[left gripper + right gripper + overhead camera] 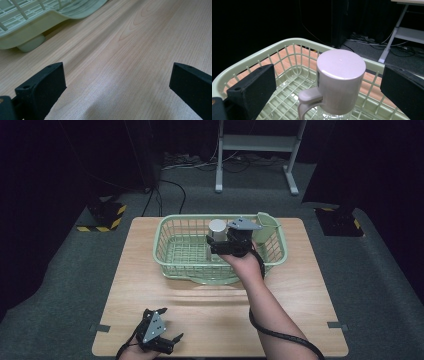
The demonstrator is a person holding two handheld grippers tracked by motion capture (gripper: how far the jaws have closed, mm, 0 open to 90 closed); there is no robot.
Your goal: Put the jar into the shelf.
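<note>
A dark room surrounds a wooden table [210, 290] on which a green basket [172, 262] is set. Inside it a capped clear bottle [340, 75] stands upright, framed by the wide-open right gripper [223, 244]. The cap's smooth, rigid sides are judged the best hold. The left gripper [165, 340] is held wide, empty.

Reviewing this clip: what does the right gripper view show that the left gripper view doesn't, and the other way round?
Right gripper view: a clear bottle with a pale capped lid and loop handle, standing inside the basket between that gripper's open jaws. Left gripper view: the basket's underside foot and bare wooden table between its own open jaws. Both show the green basket and tabletop.
</note>
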